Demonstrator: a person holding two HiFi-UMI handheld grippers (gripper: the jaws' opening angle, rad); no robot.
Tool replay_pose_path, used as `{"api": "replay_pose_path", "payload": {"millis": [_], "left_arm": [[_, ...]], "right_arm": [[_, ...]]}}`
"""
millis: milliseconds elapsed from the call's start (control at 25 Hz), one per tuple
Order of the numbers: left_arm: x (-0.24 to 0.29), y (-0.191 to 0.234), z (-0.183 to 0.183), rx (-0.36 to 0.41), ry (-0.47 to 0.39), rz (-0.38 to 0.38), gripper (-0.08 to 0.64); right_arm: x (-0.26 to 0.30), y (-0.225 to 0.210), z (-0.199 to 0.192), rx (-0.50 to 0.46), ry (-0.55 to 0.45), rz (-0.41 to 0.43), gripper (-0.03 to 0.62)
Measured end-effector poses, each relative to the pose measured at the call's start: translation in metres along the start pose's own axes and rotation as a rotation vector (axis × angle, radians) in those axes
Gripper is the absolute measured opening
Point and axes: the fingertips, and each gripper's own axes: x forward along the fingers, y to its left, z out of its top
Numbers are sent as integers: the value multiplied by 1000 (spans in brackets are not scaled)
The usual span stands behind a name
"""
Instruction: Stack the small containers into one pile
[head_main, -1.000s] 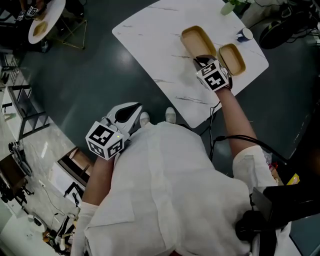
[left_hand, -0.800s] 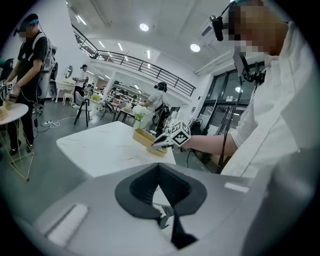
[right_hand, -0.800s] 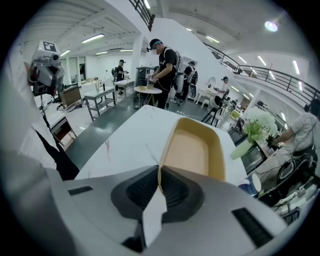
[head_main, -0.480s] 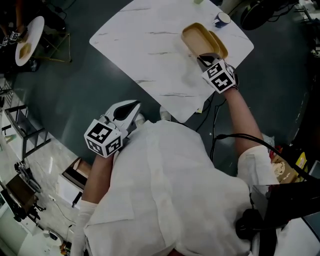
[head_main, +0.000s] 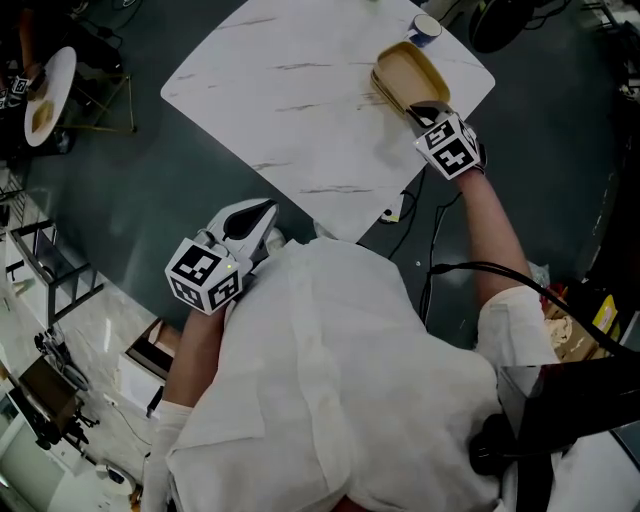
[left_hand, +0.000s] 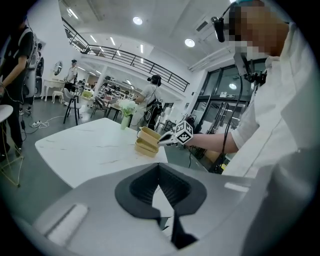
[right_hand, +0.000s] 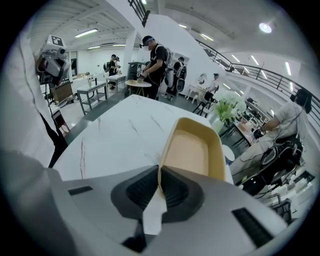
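Observation:
Two tan oblong containers (head_main: 408, 72) lie near the far right corner of the white marble table (head_main: 290, 110). My right gripper (head_main: 425, 108) is shut on the near rim of the upper container (right_hand: 192, 150). In the left gripper view this container (left_hand: 148, 135) sits tilted in or just above the lower container (left_hand: 145, 148), with the right gripper (left_hand: 167, 141) beside it. My left gripper (head_main: 262, 212) hangs off the table, close to my body above the dark floor. Its jaws (left_hand: 160, 182) are shut with nothing between them.
A small blue and white cup (head_main: 425, 27) stands at the table's far corner, just beyond the containers. A green plant (left_hand: 125, 107) is at the far table edge. Cables (head_main: 405, 210) lie on the floor beside the table. Other people and tables stand in the background.
My right gripper has carried its container to the right, from beside the second container to over it. The left gripper has stayed where it was.

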Motion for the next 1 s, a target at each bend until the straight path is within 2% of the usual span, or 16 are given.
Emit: {"api": "replay_pose_path", "payload": {"millis": [200, 400, 1000], "left_arm": [[8, -5, 3, 0, 7, 20, 6], [17, -10, 0, 1, 10, 35, 6], [16, -8, 0, -14, 20, 77, 6]], "right_arm": [[6, -10, -16, 19, 0, 7, 18], [16, -13, -27, -9, 8, 24, 18], [39, -8, -36, -48, 43, 76, 18]]}}
